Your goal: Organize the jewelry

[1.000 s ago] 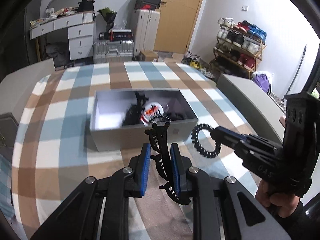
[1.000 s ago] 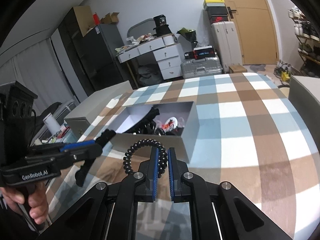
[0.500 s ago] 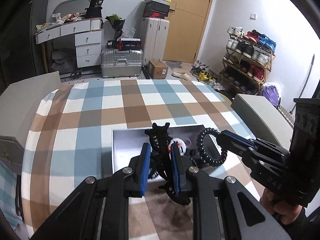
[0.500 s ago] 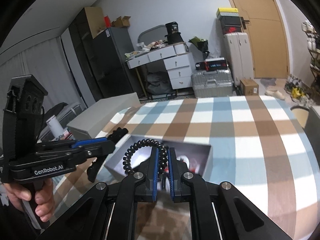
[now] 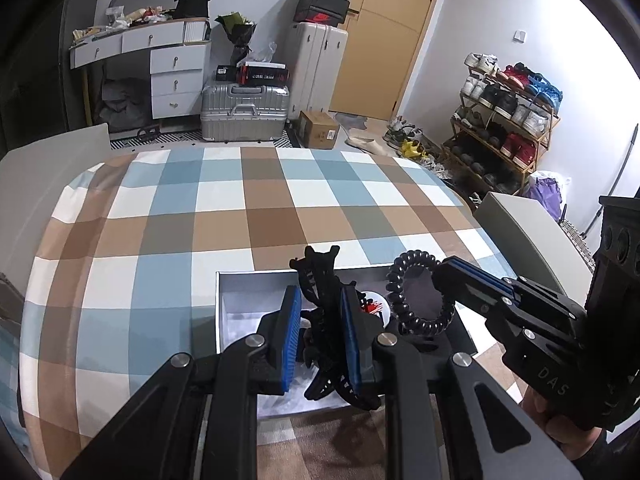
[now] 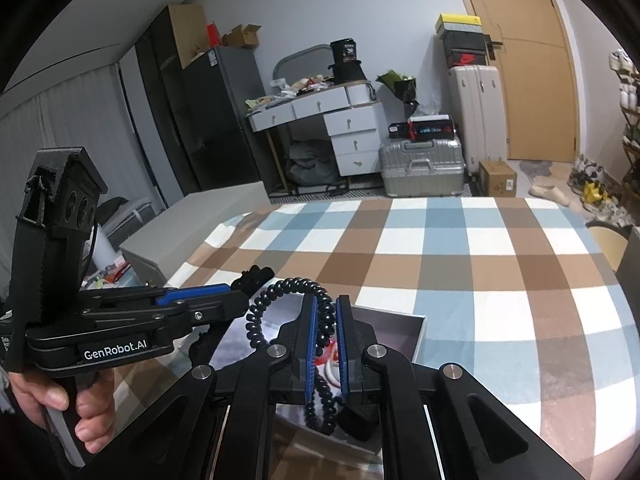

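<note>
My left gripper (image 5: 320,312) is shut on a black hair claw clip (image 5: 324,280) and holds it over the open grey box (image 5: 240,284). My right gripper (image 6: 326,320) is shut on a black spiral hair tie (image 6: 280,292), also over the box (image 6: 400,328). In the left wrist view the right gripper (image 5: 444,276) holds the hair tie (image 5: 416,296) beside the clip. In the right wrist view the left gripper (image 6: 240,296) is at the left. The box holds dark accessories and a white and red item (image 5: 374,304).
The box sits on a checked blue, brown and white cloth (image 5: 240,200) over a table. Grey chair backs (image 5: 516,232) stand at the table's sides. A suitcase (image 5: 244,112), desk and shoe rack (image 5: 504,120) stand beyond.
Both grippers moved forward over the box with their items; the box slid from well ahead to directly under the fingers. Both stay shut.
</note>
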Tool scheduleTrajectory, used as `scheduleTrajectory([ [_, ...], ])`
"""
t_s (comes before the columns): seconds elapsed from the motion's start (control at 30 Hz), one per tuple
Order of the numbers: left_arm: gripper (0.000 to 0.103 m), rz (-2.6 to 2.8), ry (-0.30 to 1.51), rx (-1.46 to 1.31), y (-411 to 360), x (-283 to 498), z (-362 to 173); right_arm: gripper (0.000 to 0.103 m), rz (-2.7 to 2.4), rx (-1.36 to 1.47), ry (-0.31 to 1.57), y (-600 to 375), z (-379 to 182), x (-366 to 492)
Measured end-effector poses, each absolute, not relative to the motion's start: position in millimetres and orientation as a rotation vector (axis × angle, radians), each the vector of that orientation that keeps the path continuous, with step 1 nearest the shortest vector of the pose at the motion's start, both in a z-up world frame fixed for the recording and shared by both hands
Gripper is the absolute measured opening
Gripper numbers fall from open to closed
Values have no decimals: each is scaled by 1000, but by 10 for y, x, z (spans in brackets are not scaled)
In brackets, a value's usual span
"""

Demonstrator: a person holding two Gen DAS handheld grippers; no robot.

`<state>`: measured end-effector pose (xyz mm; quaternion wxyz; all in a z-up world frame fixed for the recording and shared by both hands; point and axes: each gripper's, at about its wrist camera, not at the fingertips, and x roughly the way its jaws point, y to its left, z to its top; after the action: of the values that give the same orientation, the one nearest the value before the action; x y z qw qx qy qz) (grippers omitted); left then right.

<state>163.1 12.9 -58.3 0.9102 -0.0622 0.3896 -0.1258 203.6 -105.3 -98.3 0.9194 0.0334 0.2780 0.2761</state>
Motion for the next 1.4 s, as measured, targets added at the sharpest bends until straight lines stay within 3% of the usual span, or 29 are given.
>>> scheduleTrajectory([
  [0.4, 16, -283, 837, -151, 149, 1677, -654, 11, 554, 63, 603, -1029, -1036, 2097],
  [0.47, 20, -283, 838, -147, 146, 1667, -650, 15, 553, 76, 602, -1055, -1032, 2109],
  [0.53, 36, -280, 826, -144, 156, 1653, -639, 22, 539, 93, 593, -1097, -1021, 2105],
  [0.77, 45, -263, 786, -166, 220, 1564, -551, 23, 532, 101, 581, -1152, -967, 2003],
  [0.93, 49, -247, 755, -159, 214, 1490, -494, 41, 526, 104, 542, -1175, -880, 1869],
  [1.03, 62, -213, 686, -148, 193, 1414, -484, 44, 534, 111, 514, -1176, -838, 1779],
  [1.13, 62, -212, 678, -135, 142, 1408, -530, 55, 542, 113, 490, -1173, -820, 1683],
  [1.2, 62, -203, 663, -132, 136, 1373, -503, 68, 538, 111, 471, -1183, -810, 1609],
  [1.27, 67, -180, 624, -123, 141, 1310, -449, 76, 532, 117, 455, -1202, -794, 1549],
  [1.33, 81, -174, 576, -128, 152, 1233, -388, 80, 536, 127, 434, -1223, -769, 1483],
  [1.4, 84, -168, 535, -144, 175, 1165, -335, 88, 546, 134, 411, -1235, -736, 1422],
])
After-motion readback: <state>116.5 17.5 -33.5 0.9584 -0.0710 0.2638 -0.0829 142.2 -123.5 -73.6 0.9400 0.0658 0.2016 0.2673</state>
